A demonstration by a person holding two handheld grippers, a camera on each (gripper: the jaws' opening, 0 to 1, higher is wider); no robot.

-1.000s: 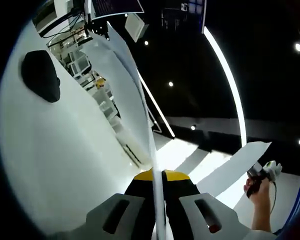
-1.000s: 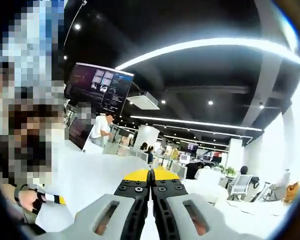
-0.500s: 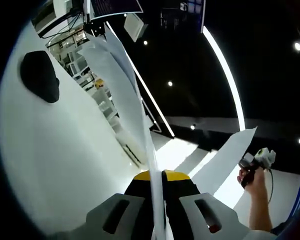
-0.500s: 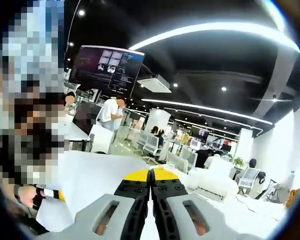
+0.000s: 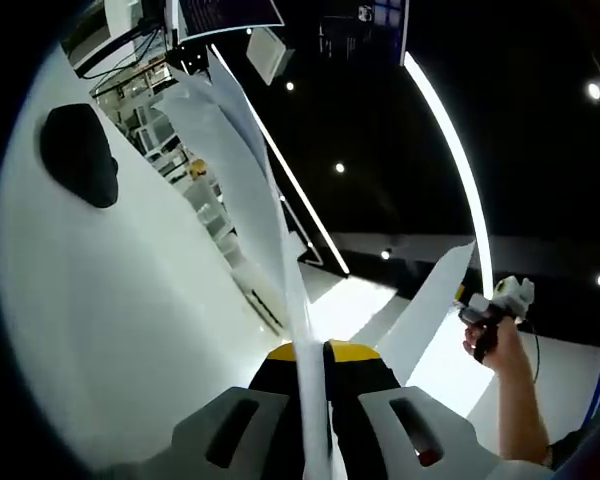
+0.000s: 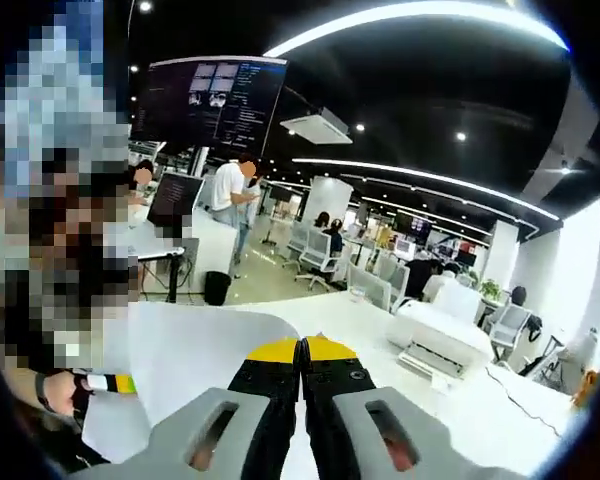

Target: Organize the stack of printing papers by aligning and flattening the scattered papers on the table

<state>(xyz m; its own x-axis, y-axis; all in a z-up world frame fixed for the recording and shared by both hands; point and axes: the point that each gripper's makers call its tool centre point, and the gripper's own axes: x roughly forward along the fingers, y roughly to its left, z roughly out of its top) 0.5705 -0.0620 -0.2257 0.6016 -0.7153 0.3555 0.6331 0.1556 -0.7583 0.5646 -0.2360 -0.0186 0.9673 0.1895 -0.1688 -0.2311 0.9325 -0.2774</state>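
White paper: printing papers [image 5: 235,190] held up off the white table [image 5: 100,300], seen edge-on in the left gripper view, as a broad sheet [image 6: 195,350] in the right gripper view
Left gripper [image 5: 315,352]: yellow-tipped jaws pinched on the paper's near edge; also seen at the sheet's left end [image 6: 110,384] in the right gripper view, held in a hand [image 6: 58,392]
Right gripper [image 6: 302,349]: jaws closed tight on the sheet's edge; in the left gripper view it [image 5: 488,308] grips the far corner, held in a hand [image 5: 492,343]
Table: dark mouse-like object [image 5: 78,153] near its far edge
Background: wall monitor [image 6: 212,102], white printer [image 6: 442,338], people at desks
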